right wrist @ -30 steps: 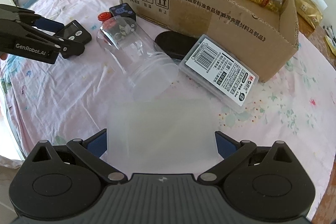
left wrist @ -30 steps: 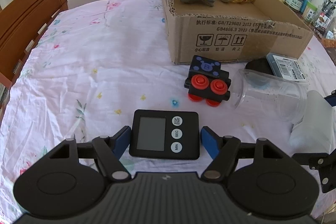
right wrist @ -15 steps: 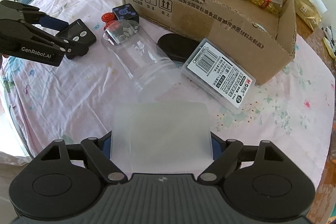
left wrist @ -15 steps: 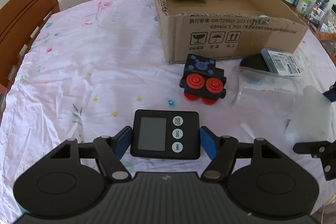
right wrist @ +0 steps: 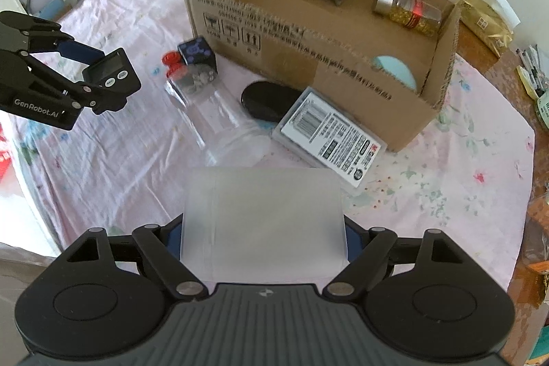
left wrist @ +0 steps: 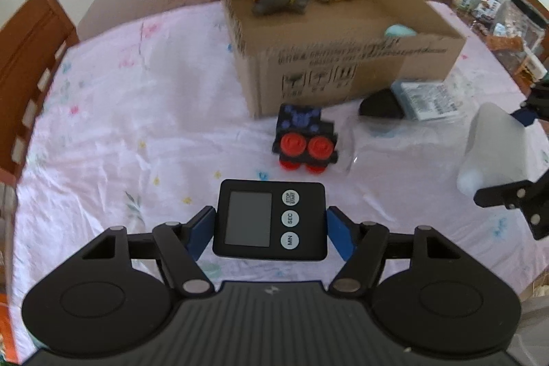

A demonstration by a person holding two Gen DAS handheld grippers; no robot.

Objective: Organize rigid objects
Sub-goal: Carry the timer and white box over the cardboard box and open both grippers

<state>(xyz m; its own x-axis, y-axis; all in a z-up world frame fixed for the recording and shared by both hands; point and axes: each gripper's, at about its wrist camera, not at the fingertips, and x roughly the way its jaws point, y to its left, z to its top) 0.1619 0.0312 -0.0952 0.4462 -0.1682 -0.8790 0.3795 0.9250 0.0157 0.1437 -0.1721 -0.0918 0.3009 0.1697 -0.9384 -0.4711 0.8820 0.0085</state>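
Both my tongs now ride higher above the tablecloth (left wrist: 137, 126) than a second ago, left gripper (left wrist: 270, 226) clamping the black digital timer (left wrist: 269, 222), right gripper (right wrist: 262, 228) clamping the frosted plastic box (right wrist: 264, 215), both nearing the cardboard box (right wrist: 343, 71).

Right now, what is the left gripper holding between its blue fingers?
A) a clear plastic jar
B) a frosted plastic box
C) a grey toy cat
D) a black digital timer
D: the left gripper is clamped on the black digital timer, whose grey screen and STOP/START, SEC and MIN buttons face up, while the right gripper holds the frosted plastic box.
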